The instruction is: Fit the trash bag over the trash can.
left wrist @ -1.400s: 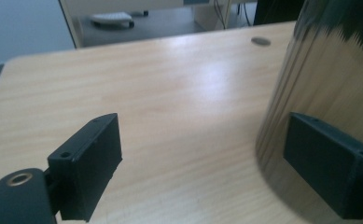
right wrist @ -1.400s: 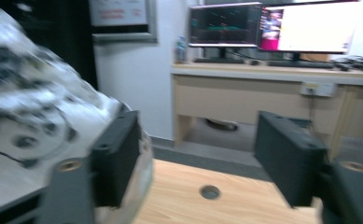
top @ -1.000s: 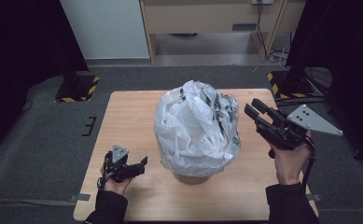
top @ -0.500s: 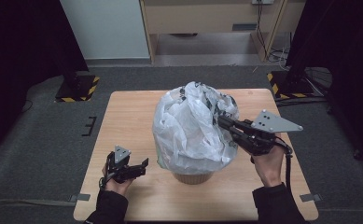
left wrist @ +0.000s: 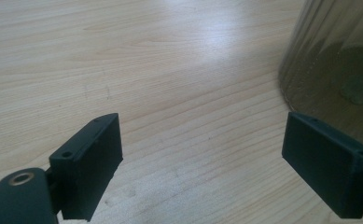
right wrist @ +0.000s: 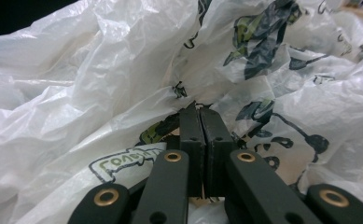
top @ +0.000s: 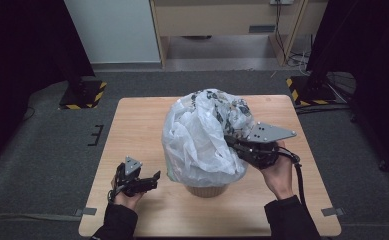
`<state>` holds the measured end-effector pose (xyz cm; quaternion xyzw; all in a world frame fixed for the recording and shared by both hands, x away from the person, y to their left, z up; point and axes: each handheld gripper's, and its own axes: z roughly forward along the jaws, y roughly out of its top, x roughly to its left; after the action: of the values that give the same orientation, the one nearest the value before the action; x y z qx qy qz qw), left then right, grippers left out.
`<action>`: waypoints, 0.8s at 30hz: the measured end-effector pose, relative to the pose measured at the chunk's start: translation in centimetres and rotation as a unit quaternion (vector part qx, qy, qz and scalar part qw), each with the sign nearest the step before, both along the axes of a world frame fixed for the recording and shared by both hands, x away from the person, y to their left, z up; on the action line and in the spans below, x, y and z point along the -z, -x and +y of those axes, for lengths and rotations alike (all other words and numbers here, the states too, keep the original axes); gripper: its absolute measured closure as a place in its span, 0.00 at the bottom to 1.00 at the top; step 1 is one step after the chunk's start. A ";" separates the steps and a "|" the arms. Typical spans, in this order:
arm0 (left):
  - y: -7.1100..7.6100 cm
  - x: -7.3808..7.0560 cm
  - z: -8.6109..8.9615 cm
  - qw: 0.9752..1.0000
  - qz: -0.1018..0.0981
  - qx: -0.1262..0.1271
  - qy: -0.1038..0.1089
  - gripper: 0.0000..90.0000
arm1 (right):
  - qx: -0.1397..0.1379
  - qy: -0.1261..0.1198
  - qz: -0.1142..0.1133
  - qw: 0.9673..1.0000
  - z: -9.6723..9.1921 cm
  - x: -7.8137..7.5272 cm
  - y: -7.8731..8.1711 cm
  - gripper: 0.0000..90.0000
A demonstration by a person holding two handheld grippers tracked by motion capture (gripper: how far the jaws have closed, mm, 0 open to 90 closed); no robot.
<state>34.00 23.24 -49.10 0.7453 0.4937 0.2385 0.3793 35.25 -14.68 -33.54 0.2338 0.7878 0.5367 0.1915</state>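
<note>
A crumpled white plastic bag (top: 204, 137), printed in dark ink, drapes over a round bin (top: 207, 189) at the middle of the wooden surface (top: 137, 120). The right claw (top: 230, 141), out beside the bag a second ago, has moved in against its right flank; its jaws have just been closing and now sit together, pinching a fold of the film (right wrist: 198, 108). The bag looks ready to be pulled. The left claw (top: 152, 179) waits by the bin's foot, jaws apart and empty.
</note>
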 end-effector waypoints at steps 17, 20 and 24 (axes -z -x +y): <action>0.0 0.1 -0.1 1.000 0.004 0.005 -0.003 0.13 | 0.042 -0.067 -0.059 0.995 -1.3 -2.1 1.4 0.95; 0.0 0.1 -0.1 1.000 0.004 0.005 -0.002 0.13 | 0.055 -0.083 -0.076 0.992 -1.6 -2.9 1.6 0.95; -0.1 0.1 -0.1 1.000 0.005 0.005 -0.001 0.13 | 0.065 -0.097 -0.090 0.989 -1.7 -4.3 1.5 0.95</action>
<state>34.07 23.14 -49.24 0.7496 0.4914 0.2336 0.3769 33.78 -16.35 -29.27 0.2524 0.6948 0.6158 0.2726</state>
